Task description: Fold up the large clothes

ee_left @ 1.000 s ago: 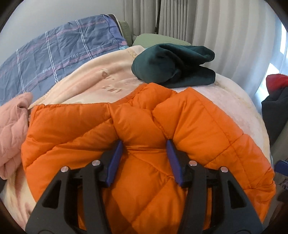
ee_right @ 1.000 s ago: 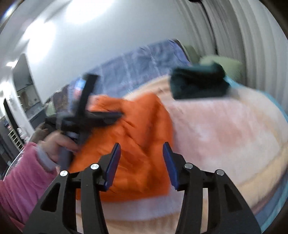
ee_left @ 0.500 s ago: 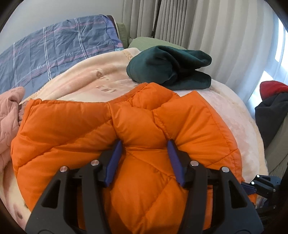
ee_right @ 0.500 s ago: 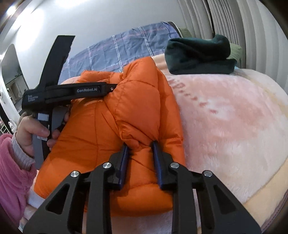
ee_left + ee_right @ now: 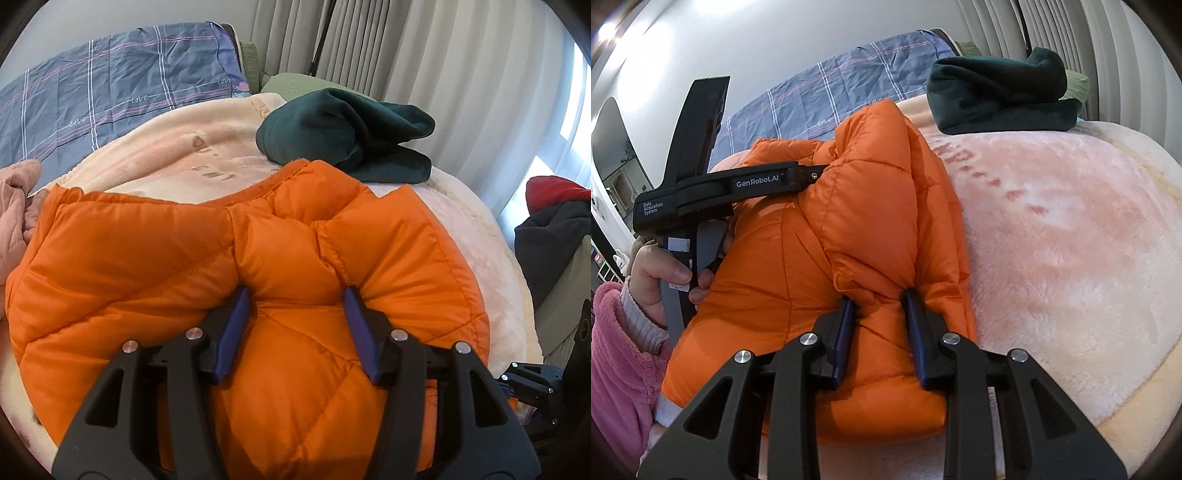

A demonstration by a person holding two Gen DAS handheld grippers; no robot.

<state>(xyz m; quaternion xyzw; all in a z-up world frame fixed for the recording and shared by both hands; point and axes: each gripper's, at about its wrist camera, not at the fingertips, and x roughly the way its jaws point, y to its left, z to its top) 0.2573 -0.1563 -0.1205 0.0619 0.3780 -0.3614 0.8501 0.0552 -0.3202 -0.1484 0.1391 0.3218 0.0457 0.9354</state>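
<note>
An orange puffer jacket (image 5: 147, 273) lies bunched on a pale pink fleece blanket (image 5: 155, 162) on a bed. My left gripper (image 5: 295, 314) is shut on a thick fold of the jacket near its middle. My right gripper (image 5: 879, 314) is shut on a fold at the jacket's (image 5: 871, 206) right edge, close to the blanket (image 5: 1071, 240). The left gripper's black body (image 5: 713, 192), held by a hand in a pink sleeve, shows on the left of the right wrist view.
A folded dark green garment (image 5: 347, 136) lies on the blanket behind the jacket. A blue plaid pillow (image 5: 110, 92) is at the back left, a pink quilted cloth (image 5: 14, 214) at the left edge. Curtains (image 5: 443, 74) hang right; dark and red clothes (image 5: 554, 221) are piled beside the bed.
My right gripper came down onto the jacket's right edge and shut on a fold. My left gripper kept its hold; the jacket shifted slightly left.
</note>
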